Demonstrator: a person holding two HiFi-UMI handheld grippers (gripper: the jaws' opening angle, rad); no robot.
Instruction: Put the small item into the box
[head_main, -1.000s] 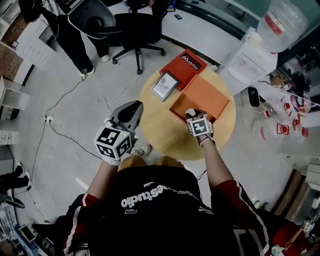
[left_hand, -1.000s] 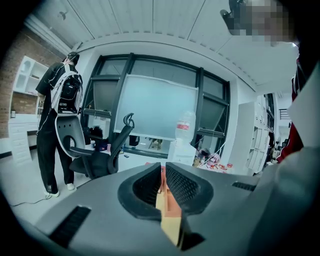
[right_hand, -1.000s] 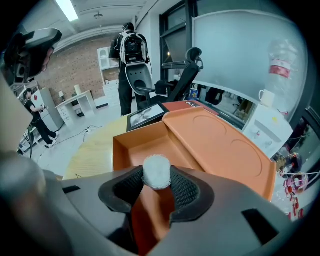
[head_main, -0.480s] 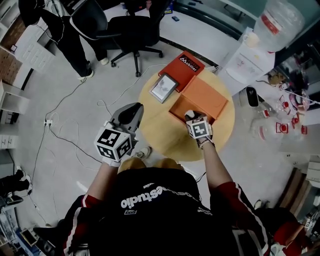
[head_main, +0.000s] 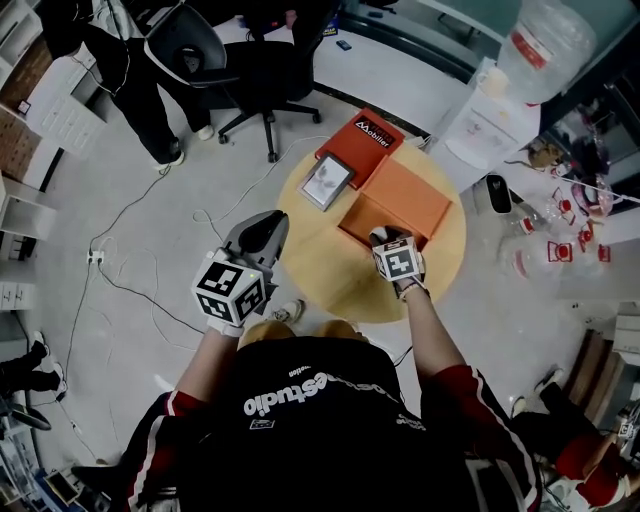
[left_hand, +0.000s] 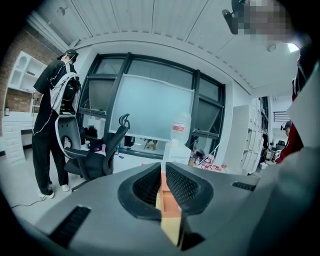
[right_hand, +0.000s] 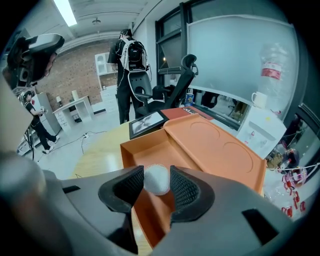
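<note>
A small white ball (right_hand: 156, 178) sits between the pads of my right gripper (right_hand: 156, 184), which is shut on it. The ball hangs just above the near end of the open orange box (right_hand: 131, 146), over its inside. In the head view the right gripper (head_main: 385, 238) is at the near edge of the orange box (head_main: 362, 216), and the ball is hidden there. The box's flat lid (head_main: 408, 196) lies open on the far side. My left gripper (head_main: 262, 228) hovers off the round table's left edge, jaws together with nothing between them (left_hand: 163, 182).
The round wooden table (head_main: 320, 272) also carries a framed picture (head_main: 327, 182) and a red box (head_main: 365, 135) at its far side. An office chair (head_main: 250, 60) and a standing person (head_main: 130, 70) are beyond. Cables lie on the floor to the left.
Both grippers hold about the same places. The right one stays shut on the ball at the box's near edge. Only the head view has shifted slightly.
</note>
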